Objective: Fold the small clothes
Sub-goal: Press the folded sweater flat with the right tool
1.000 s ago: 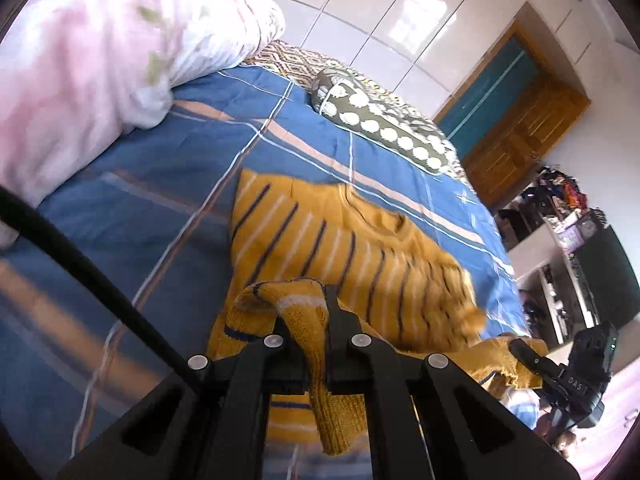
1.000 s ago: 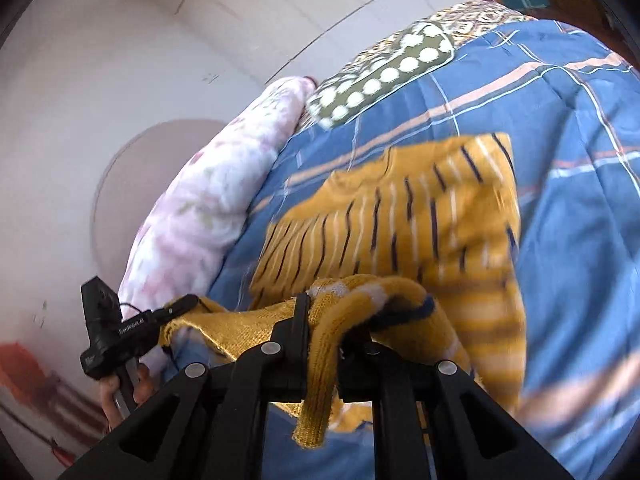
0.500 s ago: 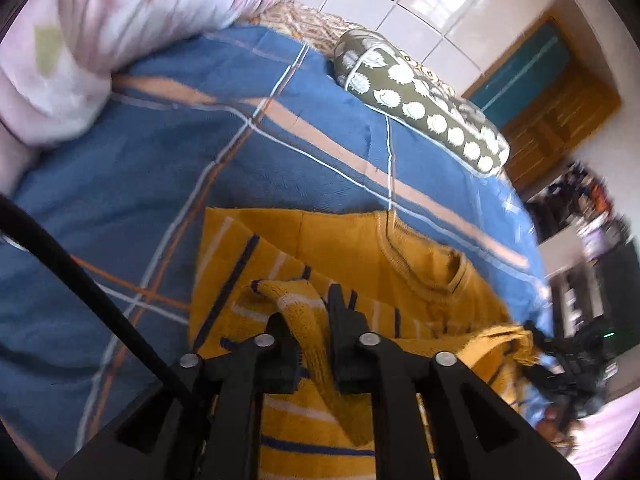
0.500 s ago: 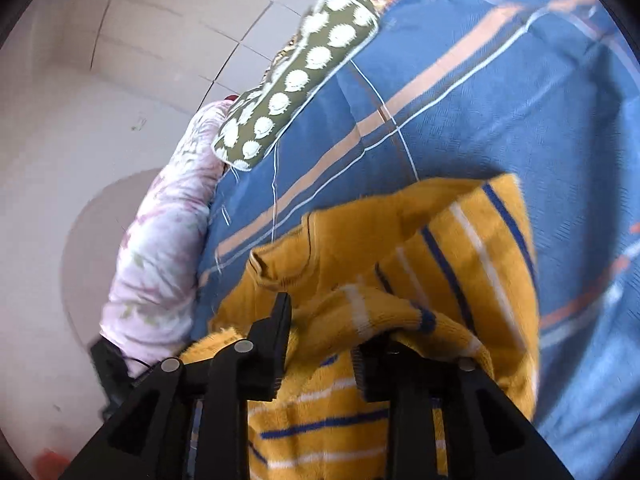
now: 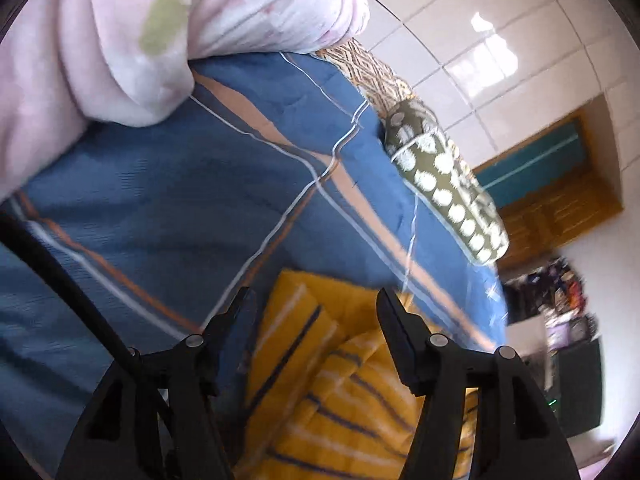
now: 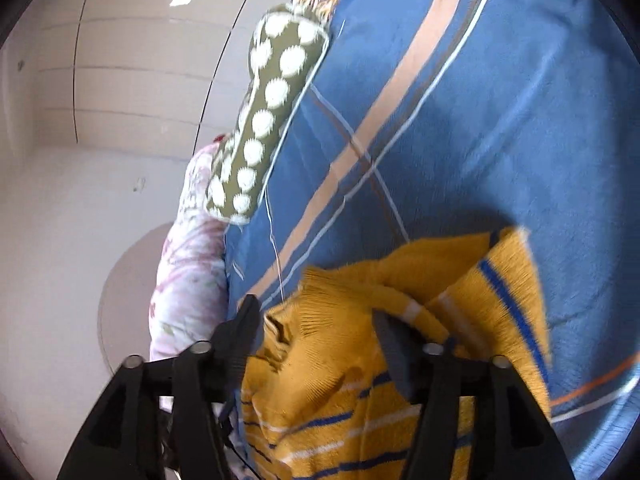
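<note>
On a blue striped bedspread [image 5: 168,184], a mustard striped sweater [image 5: 352,408] lies folded over itself; the left gripper [image 5: 314,320] and right gripper [image 6: 316,320] hover above it, jaws spread, holding nothing, beside a spotted green pillow [image 6: 268,104].

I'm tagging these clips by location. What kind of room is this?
Most likely a bedroom at home. A yellow striped sweater lies on a bed with a blue plaid bedspread, a green dotted pillow sits by the tiled wall, and a pink floral quilt is bundled beside it.
</note>
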The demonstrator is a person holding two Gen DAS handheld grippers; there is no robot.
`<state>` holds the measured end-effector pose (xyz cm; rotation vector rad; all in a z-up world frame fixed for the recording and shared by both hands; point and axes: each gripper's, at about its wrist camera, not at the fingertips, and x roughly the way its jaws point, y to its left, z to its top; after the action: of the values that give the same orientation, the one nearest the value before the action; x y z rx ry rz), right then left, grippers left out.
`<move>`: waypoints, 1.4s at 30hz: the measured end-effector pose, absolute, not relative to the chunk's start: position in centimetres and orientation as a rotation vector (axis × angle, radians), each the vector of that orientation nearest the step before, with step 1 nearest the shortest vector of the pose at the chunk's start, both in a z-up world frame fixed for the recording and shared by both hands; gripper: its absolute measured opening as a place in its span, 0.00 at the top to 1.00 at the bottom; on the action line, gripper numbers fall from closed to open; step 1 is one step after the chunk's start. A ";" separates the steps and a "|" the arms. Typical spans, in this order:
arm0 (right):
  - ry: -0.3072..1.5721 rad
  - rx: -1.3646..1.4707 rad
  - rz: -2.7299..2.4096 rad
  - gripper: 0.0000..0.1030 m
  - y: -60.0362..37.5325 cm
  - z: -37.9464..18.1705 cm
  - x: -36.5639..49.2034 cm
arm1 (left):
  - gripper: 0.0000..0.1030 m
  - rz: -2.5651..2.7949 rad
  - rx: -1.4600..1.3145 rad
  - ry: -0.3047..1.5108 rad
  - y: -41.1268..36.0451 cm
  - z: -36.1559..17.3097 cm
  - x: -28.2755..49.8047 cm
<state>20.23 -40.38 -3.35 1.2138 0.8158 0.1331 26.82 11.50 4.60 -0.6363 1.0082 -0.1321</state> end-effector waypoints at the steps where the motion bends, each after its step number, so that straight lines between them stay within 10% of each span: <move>1: 0.808 1.208 0.134 0.30 -40.6 -2.8 20.0 | 0.40 -0.133 -0.604 1.012 11.5 4.8 26.3; 4: 0.794 1.123 0.072 0.17 -41.6 -0.9 18.5 | 0.40 -0.142 -0.520 1.029 10.7 5.0 24.4; 13: 1.060 0.630 0.078 0.18 -37.2 -0.1 10.9 | 0.39 -0.237 -0.205 1.074 6.5 3.9 17.8; 15: 1.105 0.573 0.093 0.40 -35.9 -1.7 8.7 | 0.39 -0.217 -0.105 1.091 5.9 2.7 16.8; 16: 1.129 0.564 0.108 0.79 -35.5 -2.4 8.0 | 0.39 -0.199 -0.051 1.099 5.6 2.3 16.8; 17: 1.132 0.561 0.124 0.90 -35.4 -2.7 7.4 | 0.39 -0.168 0.018 1.106 5.3 1.8 16.9; 21: 1.125 0.526 -0.020 0.96 -38.5 -2.5 6.6 | 0.39 -0.139 0.020 1.139 5.8 1.2 17.3; 36: 0.951 0.358 -0.072 0.70 -37.2 4.8 -0.4 | 0.30 -0.027 0.114 0.846 6.6 8.9 7.9; 42: 0.838 0.271 -0.106 0.47 -31.0 7.3 -6.3 | 0.05 0.080 0.071 0.616 5.1 15.2 -2.3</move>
<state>-6.33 -30.98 7.33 0.2708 0.8377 -0.1060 -2.31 5.10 15.22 0.0706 0.6164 0.0805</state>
